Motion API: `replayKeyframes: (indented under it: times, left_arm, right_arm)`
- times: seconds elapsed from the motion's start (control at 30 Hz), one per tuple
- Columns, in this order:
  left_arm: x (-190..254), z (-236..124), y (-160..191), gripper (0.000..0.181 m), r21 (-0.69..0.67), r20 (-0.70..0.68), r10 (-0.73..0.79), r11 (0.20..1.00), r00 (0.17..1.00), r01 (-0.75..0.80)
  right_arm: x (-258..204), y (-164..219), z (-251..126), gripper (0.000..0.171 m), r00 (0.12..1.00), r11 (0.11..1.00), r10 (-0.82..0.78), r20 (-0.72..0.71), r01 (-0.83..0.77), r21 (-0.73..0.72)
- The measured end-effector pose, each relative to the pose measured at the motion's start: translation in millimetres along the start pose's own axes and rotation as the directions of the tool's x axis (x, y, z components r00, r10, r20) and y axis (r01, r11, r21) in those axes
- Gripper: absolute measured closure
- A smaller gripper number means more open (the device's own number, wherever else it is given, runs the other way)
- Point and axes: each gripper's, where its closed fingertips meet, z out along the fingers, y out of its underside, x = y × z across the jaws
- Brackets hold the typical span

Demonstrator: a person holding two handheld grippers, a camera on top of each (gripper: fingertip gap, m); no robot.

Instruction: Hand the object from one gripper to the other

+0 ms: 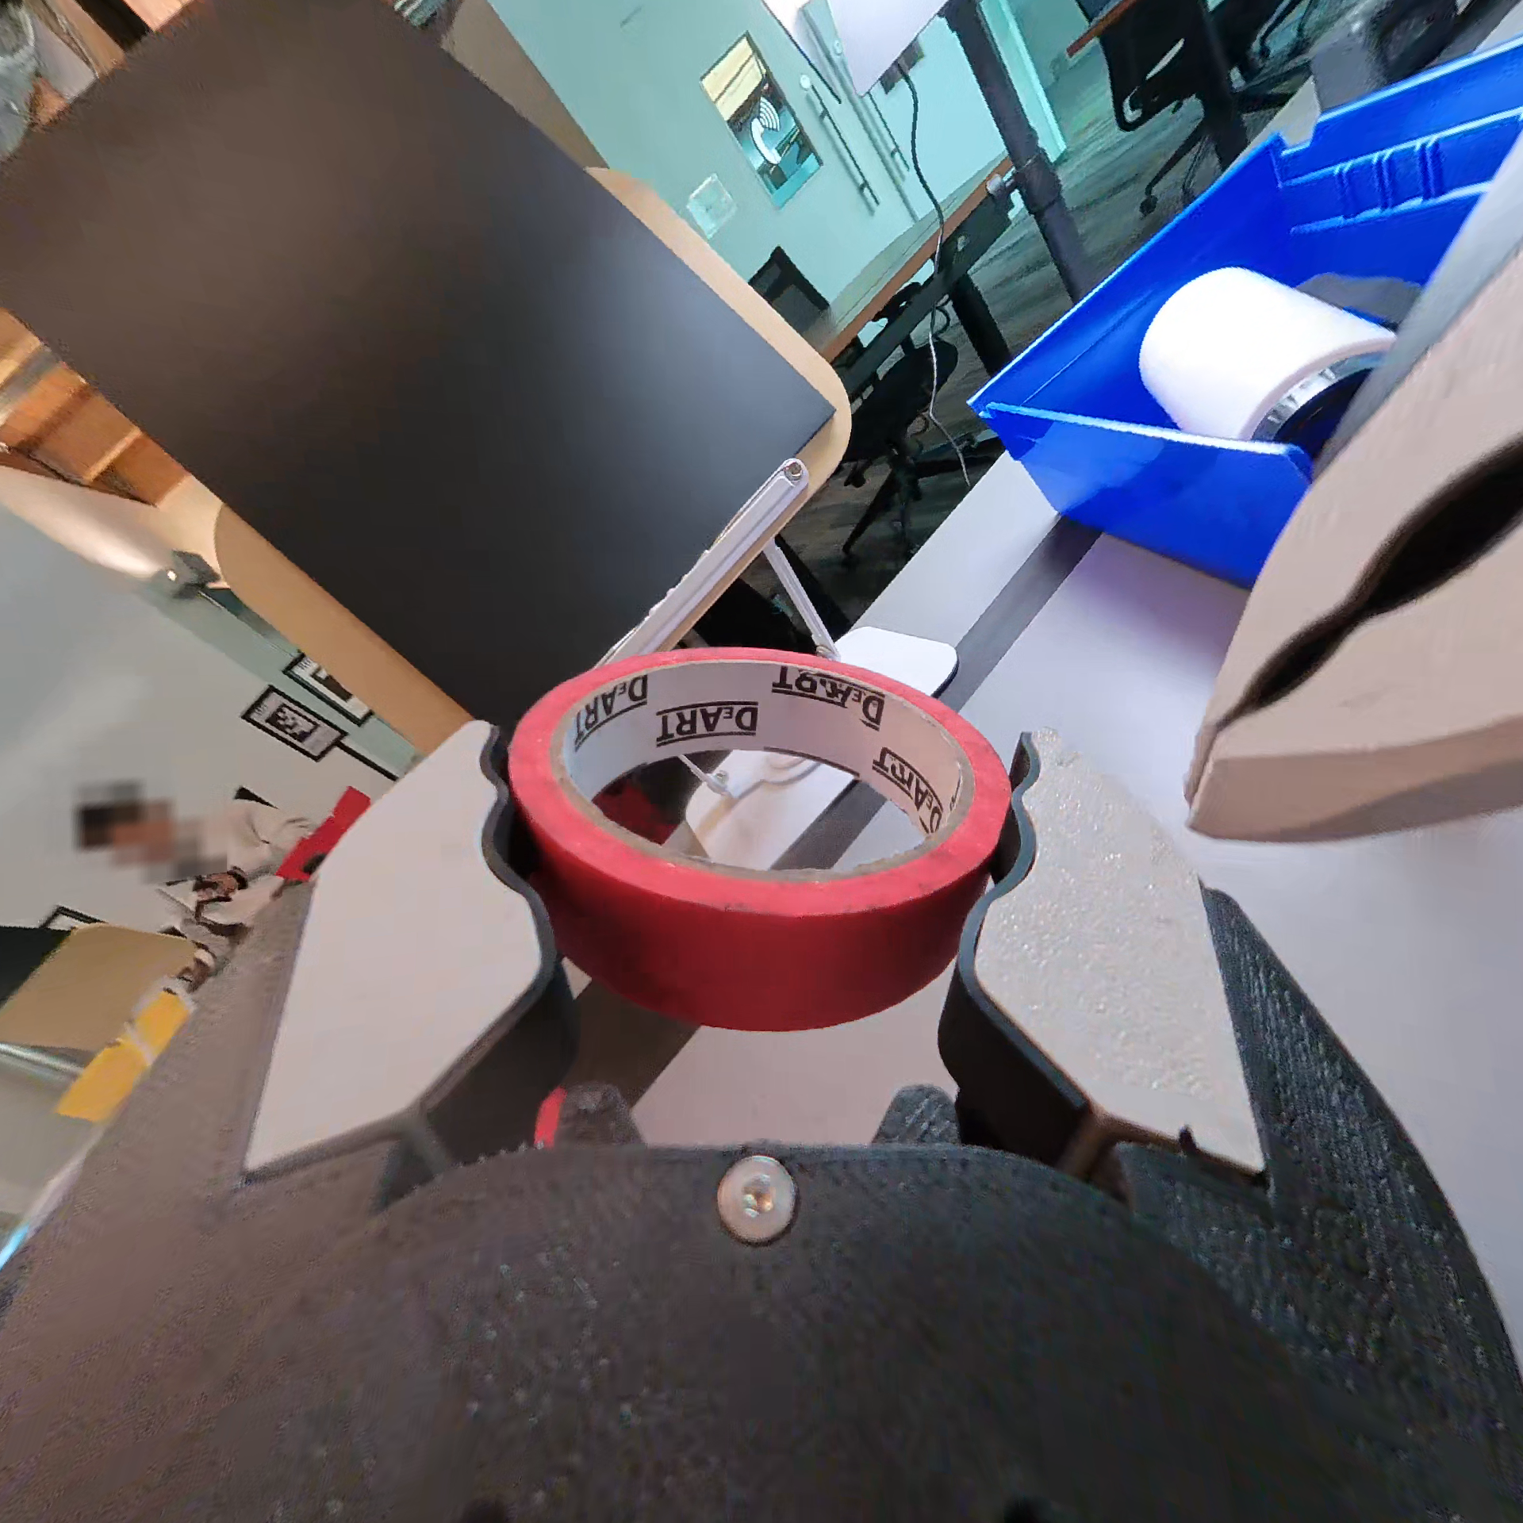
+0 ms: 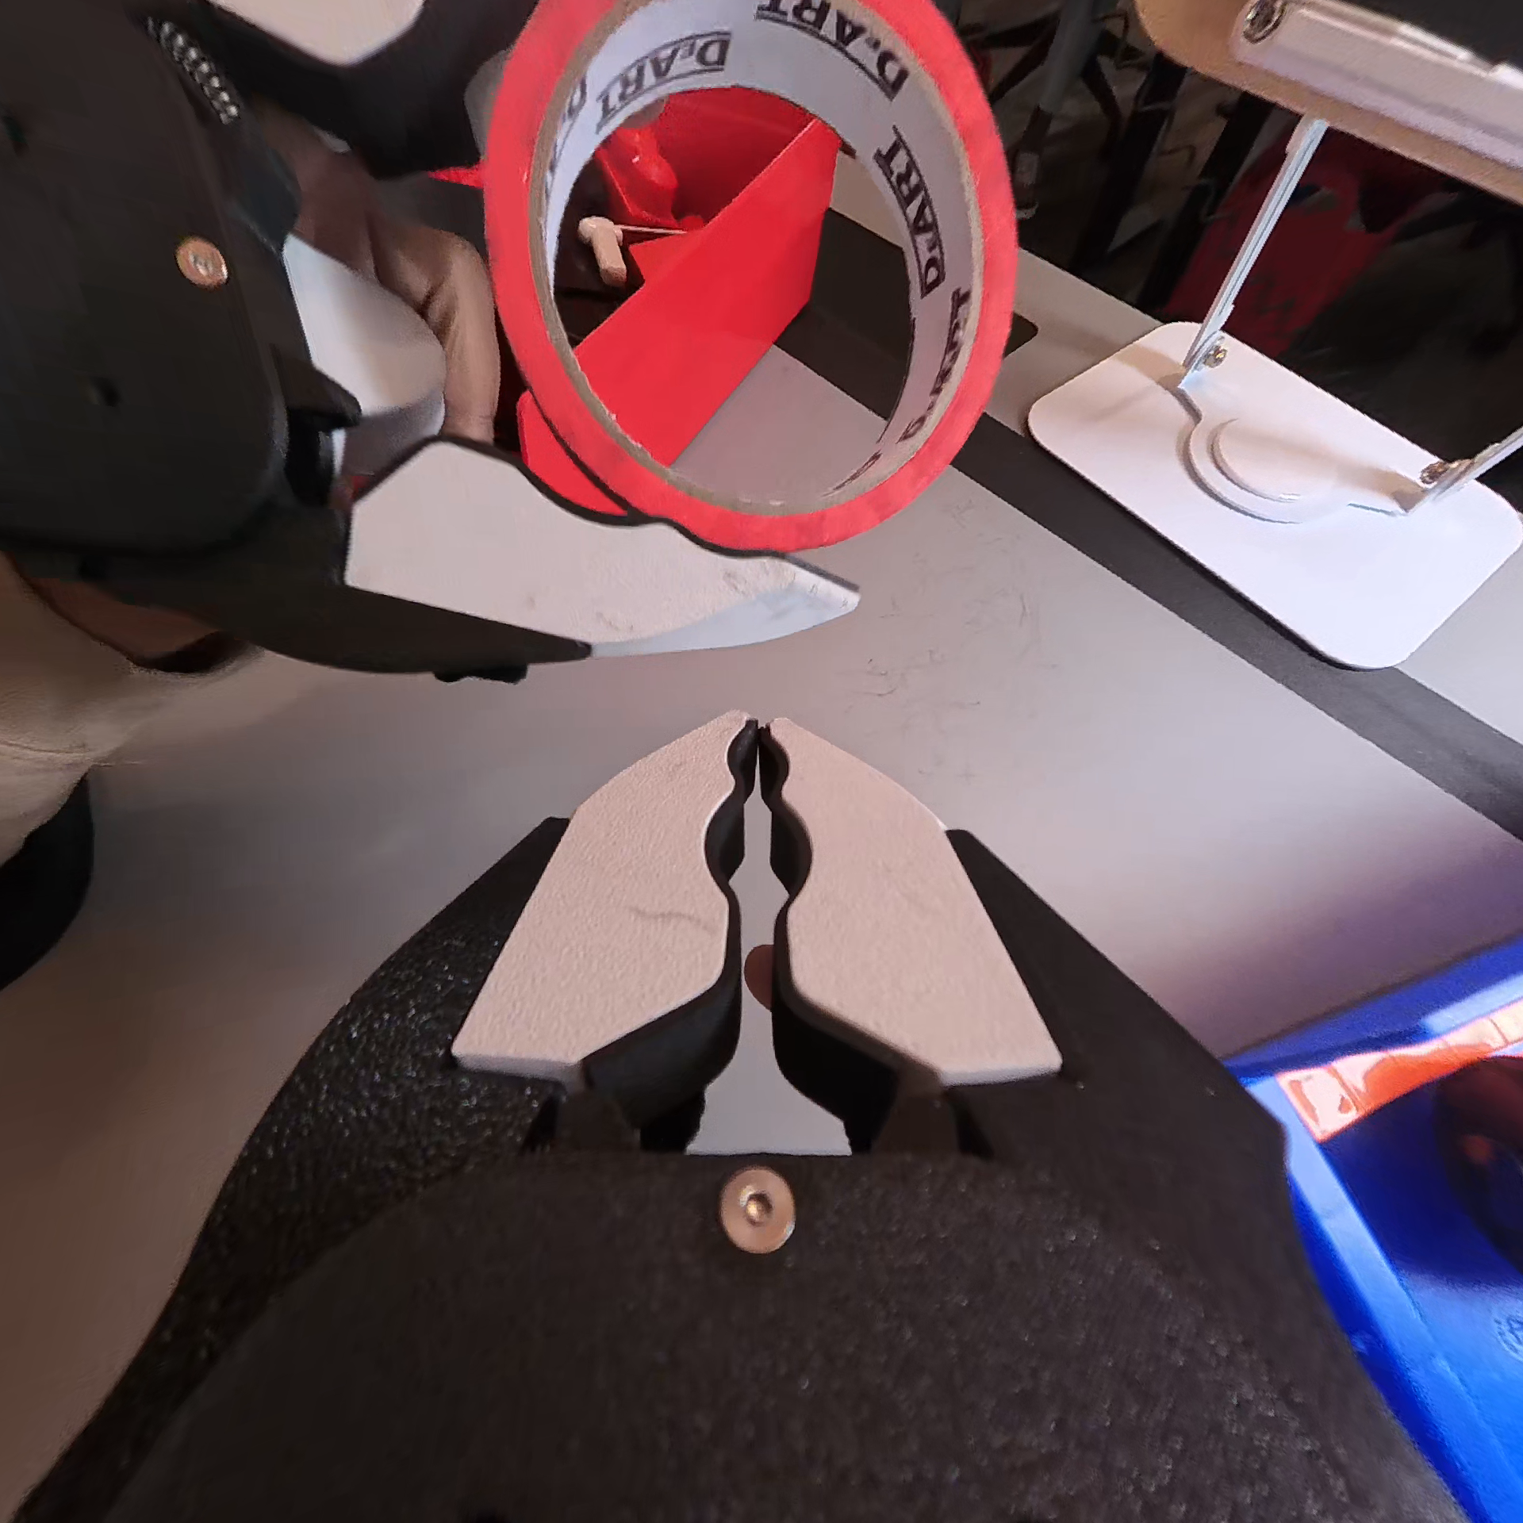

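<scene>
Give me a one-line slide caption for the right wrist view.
Right tongs shut and empty above the grey table, facing the red tape roll held up by the left tongs.

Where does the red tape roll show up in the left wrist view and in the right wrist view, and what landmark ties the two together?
Left wrist view: the red tape roll sits centre frame, clamped between the left gripper fingers, above the table.
Right wrist view: the same roll is at top centre, held up by the left gripper, beyond the shut right gripper.
Shared landmark: the white stand base on the table.
</scene>
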Motion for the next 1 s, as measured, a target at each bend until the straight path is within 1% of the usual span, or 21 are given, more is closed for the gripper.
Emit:
replayKeyframes:
  times: [0.2,0.4,0.47,0.5,0.53,0.57,0.6,0.67,0.73,0.77,0.8,0.83,0.9,1.0]
  left_arm:
    - [5,3,8,0.069,-0.005,0.003,0.068,0.998,0.998,-0.068]
    - [12,4,9,0.069,0.0,0.013,0.177,0.984,0.984,-0.177]
    - [15,4,8,0.069,0.009,-0.018,0.136,0.991,0.991,-0.136]
    - [18,4,8,0.069,0.013,-0.063,0.072,0.997,0.995,-0.072]
    - [24,5,8,0.068,0.008,-0.136,-0.014,1.0,0.991,0.016]
    - [29,4,7,0.068,-0.001,-0.214,-0.114,0.993,0.97,0.116]
    - [32,2,4,0.068,-0.009,-0.28,-0.21,0.976,0.937,0.216]
    - [40,-2,1,0.068,-0.063,-0.414,-0.364,0.926,0.834,0.373]
    - [39,-6,-5,0.068,-0.083,-0.482,-0.458,0.872,0.746,0.482]
    - [41,-9,-6,0.068,-0.111,-0.521,-0.496,0.847,0.695,0.521]
    - [42,-11,-8,0.068,-0.133,-0.546,-0.526,0.823,0.652,0.552]
    - [42,-12,-10,0.069,-0.142,-0.561,-0.546,0.804,0.622,0.577]
    - [46,-16,-15,0.069,-0.183,-0.607,-0.584,0.763,0.539,0.62]
    - [50,-24,-31,0.069,-0.234,-0.667,-0.636,0.673,0.388,0.702]
  right_arm:
    - [9,-11,-16,0.171,0.997,0.999,-0.047,-0.057,0.048,0.021]
    - [13,-19,-26,0.171,0.995,0.997,-0.07,-0.078,0.073,0.039]
    - [14,-22,-29,0.171,0.994,0.995,-0.078,-0.07,0.082,0.057]
    - [13,-25,-31,0.169,0.994,0.992,-0.092,-0.053,0.096,0.079]
    - [12,-29,-34,0.165,0.993,0.986,-0.119,-0.027,0.122,0.111]
    - [12,-33,-38,0.163,0.988,0.977,-0.154,-0.004,0.153,0.147]
    - [12,-37,-43,0.161,0.981,0.966,-0.192,0.011,0.187,0.179]
    - [16,-42,-54,0.151,0.957,0.932,-0.289,0.022,0.276,0.235]
    - [16,-41,-65,0.142,0.903,0.871,-0.43,0.008,0.413,0.268]
    - [16,-37,-69,0.138,0.862,0.831,-0.507,0.0,0.489,0.264]
    - [15,-30,-71,0.129,0.818,0.793,-0.575,0.001,0.557,0.248]
    - [14,-24,-71,0.122,0.779,0.758,-0.627,-0.004,0.612,0.225]
    - [13,-22,-70,0.115,0.725,0.705,-0.688,-0.041,0.681,0.201]
    - [0,-23,-62,0.107,0.677,0.653,-0.733,-0.065,0.728,0.209]
